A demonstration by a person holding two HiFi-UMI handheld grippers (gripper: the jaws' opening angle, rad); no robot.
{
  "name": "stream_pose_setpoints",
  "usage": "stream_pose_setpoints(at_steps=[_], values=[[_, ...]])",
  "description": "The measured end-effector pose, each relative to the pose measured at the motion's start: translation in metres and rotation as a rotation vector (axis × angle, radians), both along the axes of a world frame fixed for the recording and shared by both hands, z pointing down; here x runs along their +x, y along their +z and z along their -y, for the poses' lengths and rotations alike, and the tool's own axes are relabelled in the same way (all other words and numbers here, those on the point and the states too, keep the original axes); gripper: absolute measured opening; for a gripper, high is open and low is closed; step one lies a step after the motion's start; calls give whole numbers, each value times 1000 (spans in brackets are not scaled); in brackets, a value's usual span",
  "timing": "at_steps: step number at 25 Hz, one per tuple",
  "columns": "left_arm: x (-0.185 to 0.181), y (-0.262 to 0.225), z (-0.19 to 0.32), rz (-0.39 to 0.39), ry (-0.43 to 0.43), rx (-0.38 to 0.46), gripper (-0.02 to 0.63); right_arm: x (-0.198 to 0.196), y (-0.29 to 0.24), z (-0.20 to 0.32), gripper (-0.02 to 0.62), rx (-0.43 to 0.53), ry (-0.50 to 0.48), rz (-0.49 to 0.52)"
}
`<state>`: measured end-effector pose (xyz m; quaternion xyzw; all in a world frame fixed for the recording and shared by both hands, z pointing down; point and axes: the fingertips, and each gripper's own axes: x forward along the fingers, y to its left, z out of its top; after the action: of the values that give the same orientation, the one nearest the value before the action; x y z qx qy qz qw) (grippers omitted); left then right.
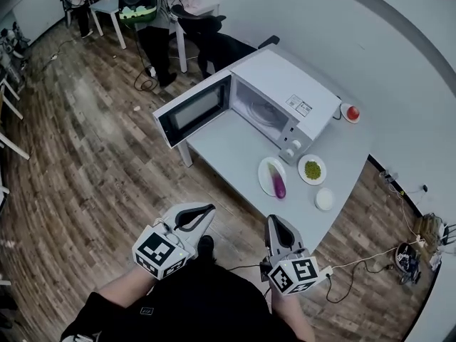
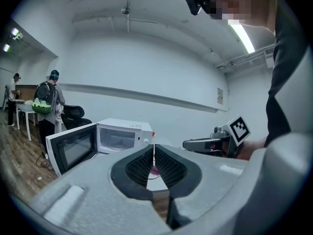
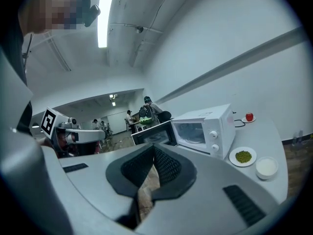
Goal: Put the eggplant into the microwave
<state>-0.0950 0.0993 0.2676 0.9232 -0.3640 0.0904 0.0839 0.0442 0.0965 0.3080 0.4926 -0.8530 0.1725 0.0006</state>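
Observation:
A purple eggplant (image 1: 278, 184) lies on a white plate (image 1: 266, 171) on the grey table (image 1: 228, 148), just in front of the white microwave (image 1: 285, 91). The microwave's door (image 1: 194, 111) stands wide open to the left, and its chamber is empty. Both grippers hang off the table's near edge, short of the plate. My left gripper (image 1: 209, 209) is shut and holds nothing. My right gripper (image 1: 272, 220) is also shut and empty. In the left gripper view a sliver of the eggplant (image 2: 154, 171) shows behind the closed jaws, with the microwave (image 2: 120, 135) beyond.
A plate of green food (image 1: 312, 169) and a small white bowl (image 1: 324, 199) sit right of the eggplant. A red fruit on a saucer (image 1: 351, 112) lies behind the microwave. A person with a backpack (image 1: 142, 6) stands by far tables. Cables (image 1: 370, 258) trail over the floor at right.

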Motion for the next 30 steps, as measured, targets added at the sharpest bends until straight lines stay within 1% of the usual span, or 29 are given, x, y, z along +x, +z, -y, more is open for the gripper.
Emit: stream_pose_setpoints(at_steps=[3, 7, 10, 12, 16, 19, 22, 26, 30], values=[[-16, 3, 30, -13, 15, -5, 15, -19, 2, 29, 15, -23, 10, -15], [-34, 12, 62, -11, 44, -18, 15, -53, 4, 57, 15, -39, -10, -18], [-38, 16, 85, -6, 63, -22, 15, -69, 9, 71, 15, -63, -22, -18], [-34, 17, 95, -6, 81, -16, 12, -69, 13, 78, 15, -73, -21, -34], [-16, 25, 111, 22, 135, 8, 9, -54, 21, 96, 15, -78, 3, -37], [-1, 34, 121, 32, 144, 8, 9, -35, 30, 104, 15, -91, 34, -41], [12, 48, 131, 41, 142, -11, 9, -14, 40, 108, 15, -100, 55, -37], [28, 75, 143, 93, 175, -31, 9, 15, 59, 113, 15, -116, 99, -40], [48, 98, 157, 78, 177, -63, 9, 38, 81, 122, 15, -126, 119, -58]])
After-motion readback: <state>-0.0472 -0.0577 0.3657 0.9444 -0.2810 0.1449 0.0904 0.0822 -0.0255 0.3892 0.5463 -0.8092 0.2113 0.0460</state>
